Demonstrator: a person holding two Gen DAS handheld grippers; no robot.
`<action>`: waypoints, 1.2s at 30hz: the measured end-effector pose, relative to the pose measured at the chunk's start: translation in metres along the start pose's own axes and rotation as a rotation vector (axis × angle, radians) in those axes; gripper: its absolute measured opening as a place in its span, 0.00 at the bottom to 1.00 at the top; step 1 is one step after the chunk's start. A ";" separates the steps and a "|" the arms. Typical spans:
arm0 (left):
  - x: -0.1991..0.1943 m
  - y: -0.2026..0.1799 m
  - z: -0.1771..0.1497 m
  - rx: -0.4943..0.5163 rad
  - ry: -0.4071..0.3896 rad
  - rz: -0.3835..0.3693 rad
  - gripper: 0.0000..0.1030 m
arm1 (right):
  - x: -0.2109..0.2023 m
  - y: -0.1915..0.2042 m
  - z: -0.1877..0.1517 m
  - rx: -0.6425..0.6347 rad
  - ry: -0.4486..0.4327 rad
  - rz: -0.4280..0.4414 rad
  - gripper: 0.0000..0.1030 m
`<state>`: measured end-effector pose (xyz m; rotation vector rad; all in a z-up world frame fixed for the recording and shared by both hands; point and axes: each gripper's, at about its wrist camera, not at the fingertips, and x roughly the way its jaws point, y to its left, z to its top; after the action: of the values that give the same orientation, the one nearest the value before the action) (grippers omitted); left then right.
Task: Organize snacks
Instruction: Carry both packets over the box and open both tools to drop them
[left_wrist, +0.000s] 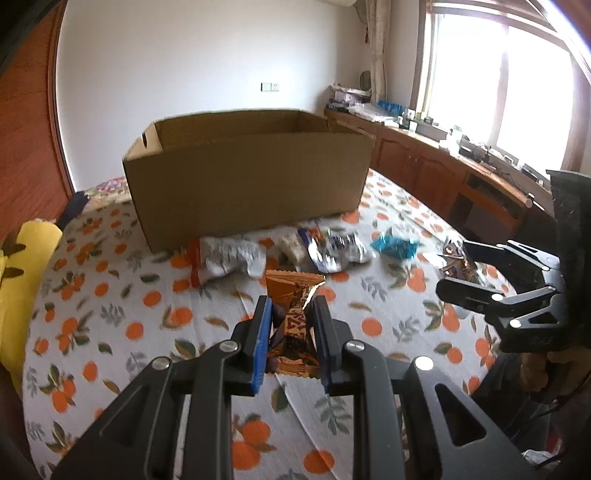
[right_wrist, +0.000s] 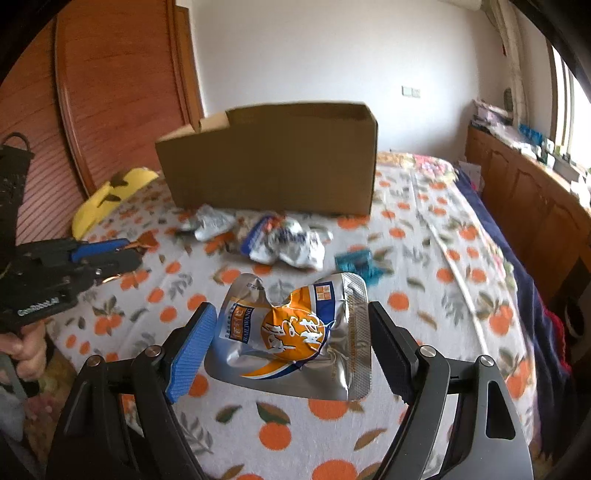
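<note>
The bed, spread with a white cover printed with oranges and leaves, fills the lower part of both views and carries everything else. A wooden cabinet run lines the wall under the window at about two o'clock in the left wrist view. An open cardboard box stands on the cover at twelve o'clock from both tongs, its top flaps up and its inside hidden from here. A yellow plush toy lies at nine o'clock in the left wrist view, at the bed's edge.

In front of the box's near wall, a loose heap of crumpled snack wrappers lies on the cover, silver and white with blue, and a small teal packet sits apart from it at about one o'clock.

The right tongs are spread wide yet pinching a silver pouch with an orange and blue label, one pad on each side edge, the pouch lifted clear of the cover. The left tongs are pressed nearly together, pinching a narrow orange-brown snack bar whose crimped end sticks out toward twelve o'clock. Each pair of tongs shows in the other's view, off to the side, with a hand gripping the left handle.
</note>
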<state>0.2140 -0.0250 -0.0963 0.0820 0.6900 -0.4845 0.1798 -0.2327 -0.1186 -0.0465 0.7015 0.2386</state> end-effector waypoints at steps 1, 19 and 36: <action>-0.001 0.002 0.006 0.002 -0.011 0.002 0.19 | -0.003 0.001 0.007 -0.008 -0.015 0.002 0.81; 0.019 0.050 0.115 0.019 -0.189 0.043 0.20 | 0.026 -0.003 0.127 -0.127 -0.137 0.059 0.81; 0.083 0.108 0.143 -0.079 -0.214 0.104 0.20 | 0.110 -0.008 0.181 -0.139 -0.174 0.118 0.81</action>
<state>0.4035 0.0041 -0.0470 -0.0087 0.4915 -0.3597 0.3774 -0.1961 -0.0509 -0.1161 0.5139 0.4003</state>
